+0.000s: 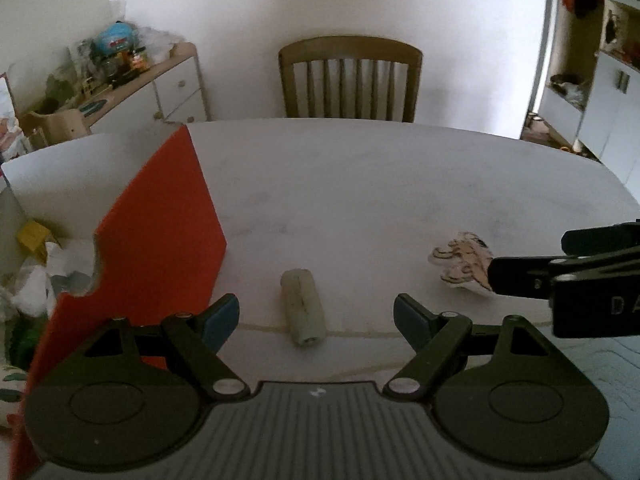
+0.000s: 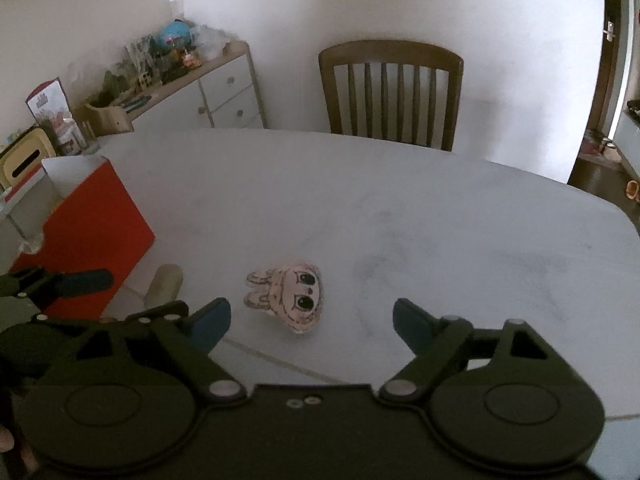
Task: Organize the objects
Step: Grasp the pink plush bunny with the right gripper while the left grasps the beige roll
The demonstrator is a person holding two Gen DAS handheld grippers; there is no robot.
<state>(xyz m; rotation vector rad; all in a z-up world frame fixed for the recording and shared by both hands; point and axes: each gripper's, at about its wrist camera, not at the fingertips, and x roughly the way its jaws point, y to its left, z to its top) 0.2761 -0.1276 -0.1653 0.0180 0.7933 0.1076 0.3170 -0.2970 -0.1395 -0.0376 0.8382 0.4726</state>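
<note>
The left claw [image 1: 316, 316] stood wide apart with nothing gripped, its tips either side of a pale roll [image 1: 304, 309] lying on the white desk [image 1: 360, 184] just beside a red box [image 1: 160, 216]. The right claw [image 2: 312, 320] was likewise spread and empty above a small plush toy [image 2: 290, 298], which lay on the desk near the roll. A wooden chair [image 1: 350, 76] stood at the desk's far edge.

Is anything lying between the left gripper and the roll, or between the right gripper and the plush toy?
Nothing visible. The roll lies on bare table ahead of the open left gripper; the plush toy lies ahead of the open right gripper, nothing between.
</note>
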